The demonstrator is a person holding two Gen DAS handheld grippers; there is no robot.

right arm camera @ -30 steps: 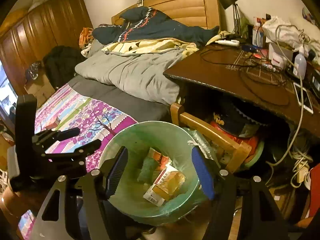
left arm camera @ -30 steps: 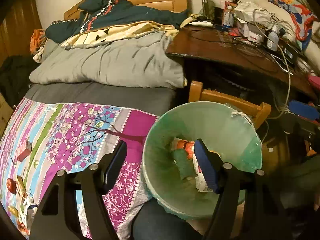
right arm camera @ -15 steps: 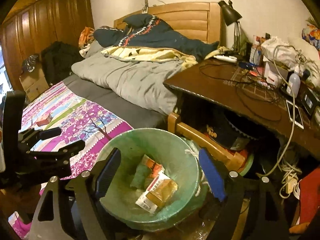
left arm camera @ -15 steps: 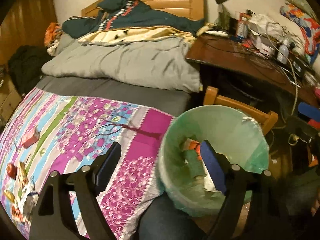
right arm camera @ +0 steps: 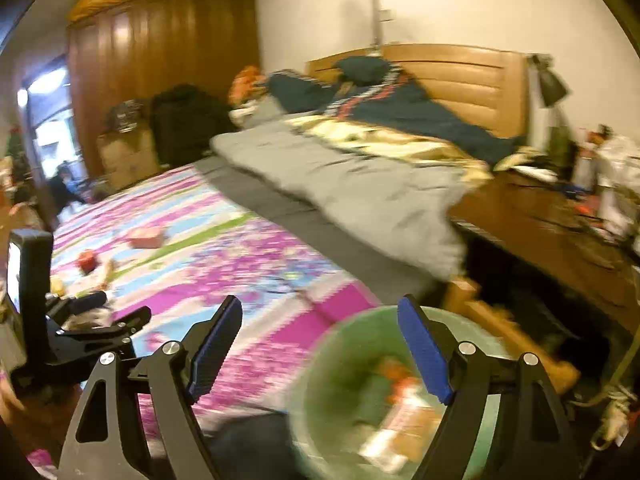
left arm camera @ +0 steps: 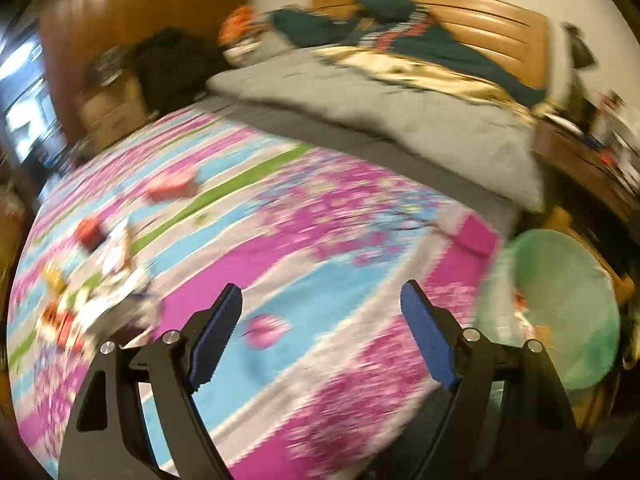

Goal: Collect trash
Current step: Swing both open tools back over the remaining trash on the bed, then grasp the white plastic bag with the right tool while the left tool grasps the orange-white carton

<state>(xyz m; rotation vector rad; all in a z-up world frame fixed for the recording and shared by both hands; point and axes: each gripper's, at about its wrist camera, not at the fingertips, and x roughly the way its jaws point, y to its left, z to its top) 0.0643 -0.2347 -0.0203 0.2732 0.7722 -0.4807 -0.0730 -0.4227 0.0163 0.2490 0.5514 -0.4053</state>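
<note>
Left-wrist view: both my grippers [left arm camera: 321, 336] [right arm camera: 320, 344] gape empty; blur may make me miss the trash [left arm camera: 96, 280] at nine o'clock, far from bin [left arm camera: 560, 312].

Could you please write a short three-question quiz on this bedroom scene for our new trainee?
1. True or false: the left tongs are clamped on a piece of trash.
2. Where does the green bin stand? A) on the desk B) beside the bed, next to the flowered bedspread C) on the grey quilt
3. Fill in: the remaining trash lies on the ____.

Key
1. False: both the left and the right tongs are open, with nothing between them.
2. B
3. bedspread: a pink box, a red item and a pile of wrappers.
</note>
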